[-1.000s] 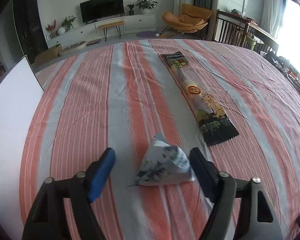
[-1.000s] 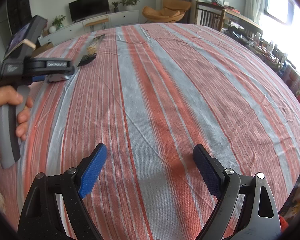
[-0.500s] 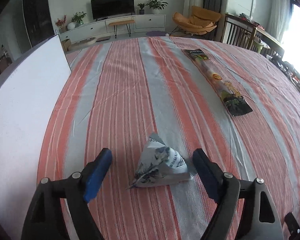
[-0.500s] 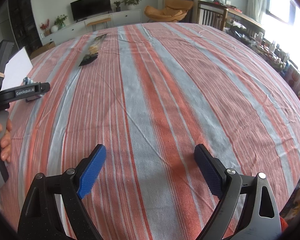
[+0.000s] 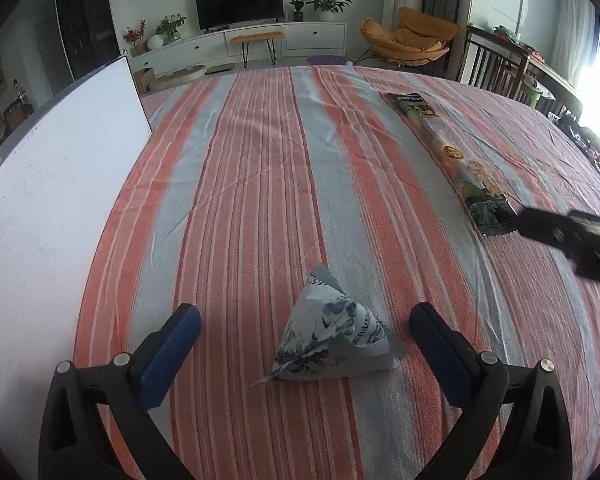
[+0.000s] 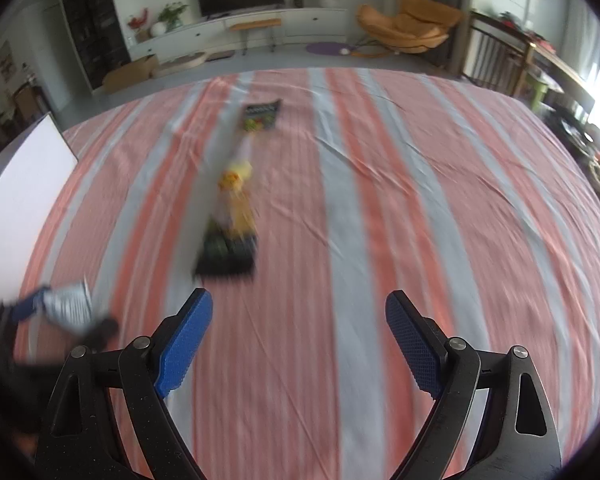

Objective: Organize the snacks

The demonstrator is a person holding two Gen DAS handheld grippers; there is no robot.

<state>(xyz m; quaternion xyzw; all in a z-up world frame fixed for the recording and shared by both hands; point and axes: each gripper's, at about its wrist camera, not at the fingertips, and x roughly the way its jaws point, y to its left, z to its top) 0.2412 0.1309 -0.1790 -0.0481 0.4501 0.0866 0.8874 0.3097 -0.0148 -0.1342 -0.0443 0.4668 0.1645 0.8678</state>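
A small pyramid-shaped snack packet (image 5: 332, 340), white with a blue-green leaf print, lies on the striped tablecloth (image 5: 260, 184). My left gripper (image 5: 304, 315) straddles it; its jaws are opening and neither pad touches the packet. A long snack packet (image 5: 456, 160) with cartoon dinosaurs lies further off to the right. In the blurred right wrist view that long packet (image 6: 232, 220) lies just ahead and slightly left of my right gripper (image 6: 299, 312), which is open and holds nothing. The pyramid packet (image 6: 70, 304) shows at that view's left edge.
A white board (image 5: 52, 200) lies along the table's left side. The black body of the right gripper (image 5: 580, 240) reaches in from the right, close to the long packet's near end. Beyond the table are a TV unit, plants, an orange chair (image 5: 412, 36) and wooden chairs.
The left gripper's jaws have spread wider around the pyramid packet, which stays on the cloth. The right gripper has swept left across the table, bringing the long packet in front of it.
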